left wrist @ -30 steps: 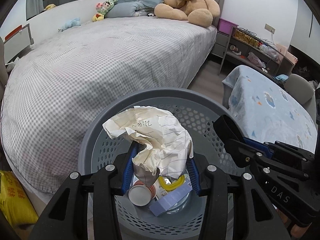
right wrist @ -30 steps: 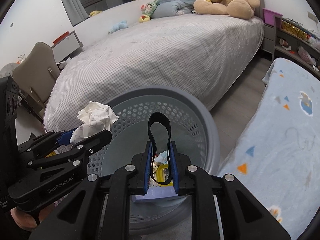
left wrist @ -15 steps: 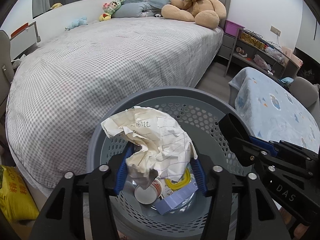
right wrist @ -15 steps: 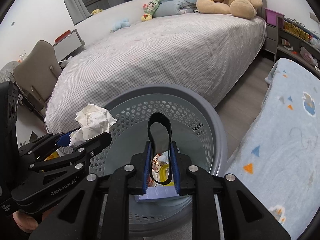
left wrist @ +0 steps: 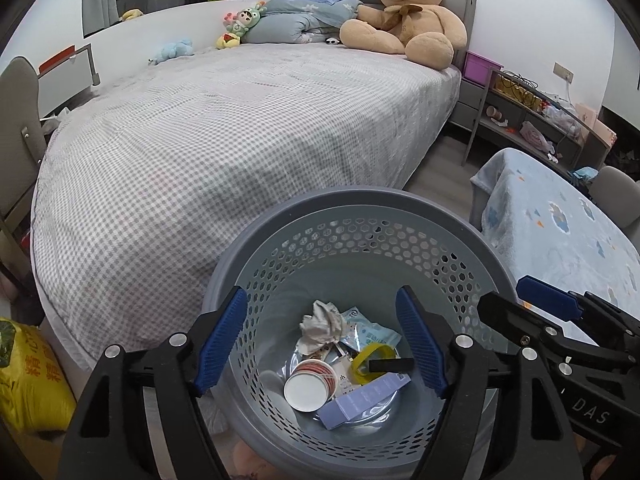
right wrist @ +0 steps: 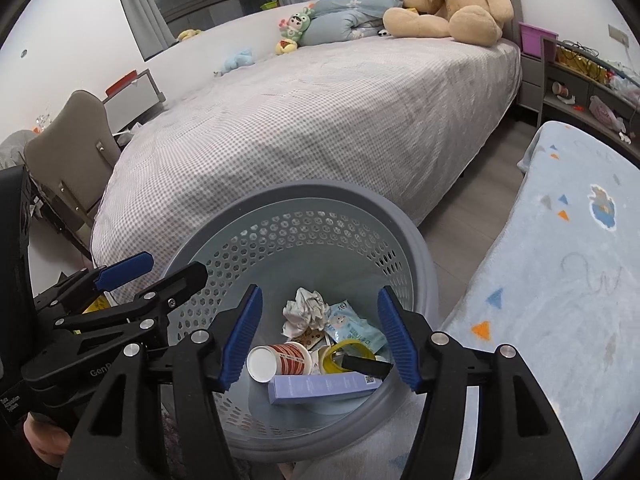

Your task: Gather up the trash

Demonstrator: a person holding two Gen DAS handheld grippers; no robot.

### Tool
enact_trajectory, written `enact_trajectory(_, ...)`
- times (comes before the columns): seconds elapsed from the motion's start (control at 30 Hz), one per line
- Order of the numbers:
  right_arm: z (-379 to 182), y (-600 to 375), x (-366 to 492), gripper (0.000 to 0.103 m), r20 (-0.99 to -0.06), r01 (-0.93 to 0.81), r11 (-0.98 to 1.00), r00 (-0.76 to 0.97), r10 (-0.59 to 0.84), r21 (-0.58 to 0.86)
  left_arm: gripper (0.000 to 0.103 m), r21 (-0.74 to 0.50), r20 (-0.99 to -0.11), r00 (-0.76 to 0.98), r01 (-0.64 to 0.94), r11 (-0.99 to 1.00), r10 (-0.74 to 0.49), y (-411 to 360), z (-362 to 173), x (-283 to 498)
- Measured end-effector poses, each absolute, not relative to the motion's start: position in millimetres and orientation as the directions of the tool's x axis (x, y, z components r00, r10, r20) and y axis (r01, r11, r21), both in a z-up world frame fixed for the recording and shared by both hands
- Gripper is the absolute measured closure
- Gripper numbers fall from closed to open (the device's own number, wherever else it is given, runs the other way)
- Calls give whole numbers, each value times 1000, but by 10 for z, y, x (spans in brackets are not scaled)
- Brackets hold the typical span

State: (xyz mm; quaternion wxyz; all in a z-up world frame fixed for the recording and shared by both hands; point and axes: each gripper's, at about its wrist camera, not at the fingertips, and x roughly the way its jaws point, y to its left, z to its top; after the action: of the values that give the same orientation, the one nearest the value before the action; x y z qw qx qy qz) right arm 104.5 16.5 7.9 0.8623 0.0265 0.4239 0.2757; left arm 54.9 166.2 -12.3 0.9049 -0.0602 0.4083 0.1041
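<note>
A grey perforated trash basket (left wrist: 360, 204) (right wrist: 420, 256) stands on the floor below both grippers. Inside lie a crumpled paper ball (left wrist: 322, 322) (right wrist: 304, 310), a black band (left wrist: 390, 365) (right wrist: 366, 365), a paper cup (left wrist: 310, 384) (right wrist: 278, 360), a yellow tape ring (left wrist: 366, 360), a lilac box (left wrist: 364, 398) (right wrist: 320, 388) and a blue wrapper (right wrist: 352, 326). My left gripper (left wrist: 322, 338) is open and empty over the basket. My right gripper (right wrist: 320, 336) is open and empty over it too. Each gripper shows beside the other.
A bed with a grey checked cover (left wrist: 224, 128) lies behind the basket, with a teddy bear (left wrist: 404, 12) and small toys at its head. A surface under a light blue blanket (left wrist: 560, 232) is to the right. A yellow bag (left wrist: 28, 376) sits at the left. Shelves (left wrist: 532, 116) stand far right.
Both grippers opened. The crumpled paper dropped from the left one and the black band from the right one; both now lie in the basket.
</note>
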Motion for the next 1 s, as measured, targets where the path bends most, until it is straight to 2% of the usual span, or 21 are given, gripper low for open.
enact_trajectory(1.0,172,97,921,22,-702,-423,868,535,471,260,25,-9,-736,653,-273,962,178,1716,-59,470)
